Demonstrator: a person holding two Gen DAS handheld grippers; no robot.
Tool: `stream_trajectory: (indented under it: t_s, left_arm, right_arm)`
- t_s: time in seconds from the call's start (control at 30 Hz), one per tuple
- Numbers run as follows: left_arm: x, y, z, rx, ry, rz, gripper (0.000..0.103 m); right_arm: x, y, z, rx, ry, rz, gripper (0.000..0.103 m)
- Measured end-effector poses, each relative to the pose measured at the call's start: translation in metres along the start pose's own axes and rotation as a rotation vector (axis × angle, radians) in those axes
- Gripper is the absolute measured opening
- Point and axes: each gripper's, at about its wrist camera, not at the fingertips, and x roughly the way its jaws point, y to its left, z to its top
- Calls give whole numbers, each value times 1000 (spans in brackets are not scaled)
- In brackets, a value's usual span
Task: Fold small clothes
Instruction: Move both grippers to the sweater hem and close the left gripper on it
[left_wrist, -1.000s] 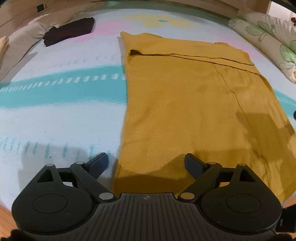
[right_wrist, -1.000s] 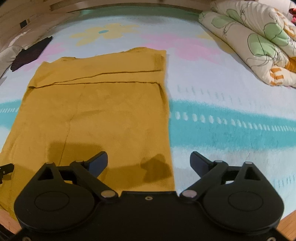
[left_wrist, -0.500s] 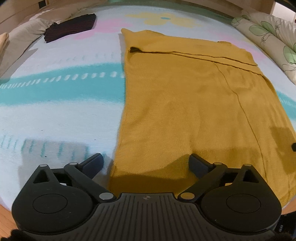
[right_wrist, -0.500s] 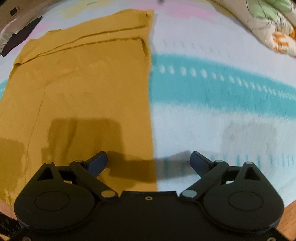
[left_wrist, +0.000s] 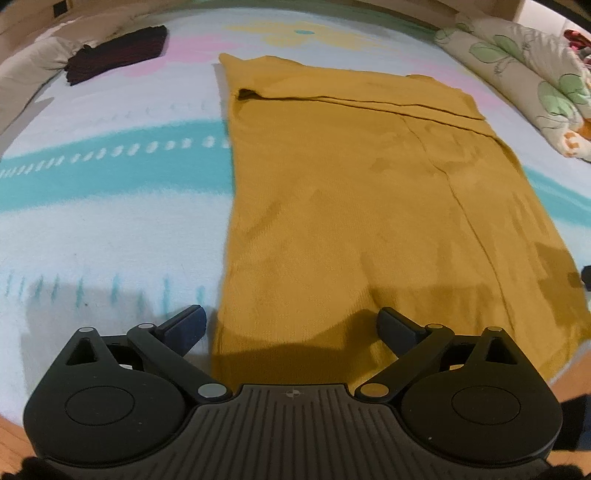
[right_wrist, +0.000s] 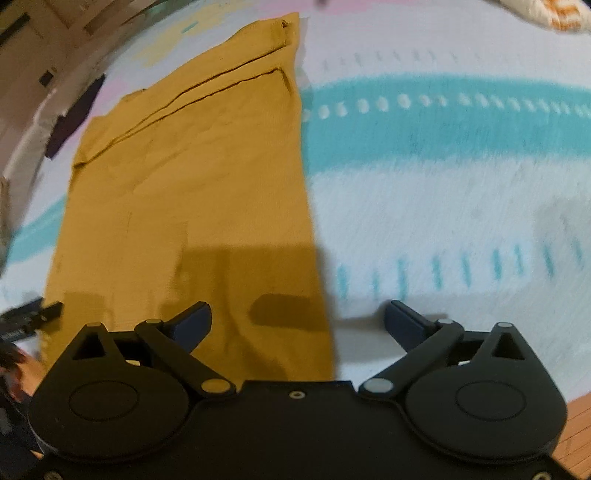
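A mustard-yellow knit garment (left_wrist: 362, 206) lies flat on the bed, its far end folded over in a band. My left gripper (left_wrist: 291, 326) is open and empty, low over the garment's near left corner, its jaws astride the left edge. My right gripper (right_wrist: 297, 319) is open and empty over the near right corner of the garment (right_wrist: 192, 192), its jaws astride the right edge. The left gripper's tip (right_wrist: 33, 314) shows at the left edge of the right wrist view.
The bed has a pale sheet (left_wrist: 92, 229) with a teal stripe and pastel flowers. A dark folded cloth (left_wrist: 118, 51) lies at the far left. A floral quilt (left_wrist: 532, 77) is bunched at the far right. Wooden floor (right_wrist: 576, 432) shows past the near bed edge.
Both grippers have come down and closer to the garment's near corners. The right gripper has swung so its view tilts left. Both stay open.
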Motion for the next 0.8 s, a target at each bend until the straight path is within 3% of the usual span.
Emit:
stream_trajectory:
  t_s: [0.13,0.27,0.33,0.4,0.43,0.47,0.53,0.6,0.67,0.73,0.8]
  left_arm:
    - [-5,7,-3,-25,9,-51,100]
    - [-7,12,-7,-52,3,-86,95]
    - [-8,11,-8,-41,-5,-66,80]
    - [-11,9,-9,-11,-25,-33,53]
    - [-12,9,-9,1,-38,-21,33]
    - [-13,11,-8,-5,-50,-24,18]
    - [-13,17,-8,-52,-54,-79,11]
    - [-13,19,-8,-71,-62,-82,9]
    - [-17,14,-7,-38,-80,-75,8]
    - [-24,9,-7,-11,-126,-89,8]
    - [-34,6,-5,5,-193,-99,8]
  right_arm:
    - [-2,-9,-3,52,40,98,102]
    - [-2,-11,-5,84,60,131,102]
    - [2,-8,-4,74,67,124,102]
    - [4,-2,-4,48,68,101,101]
    - [5,2,-3,32,68,90,101]
    - [6,6,-4,10,66,76,98]
    - [6,14,-4,-33,56,47,80]
    - [5,20,-3,-70,38,21,42]
    - [4,16,-2,-51,31,38,14]
    - [6,11,-2,-3,18,95,14]
    - [3,15,-2,-27,-13,93,14]
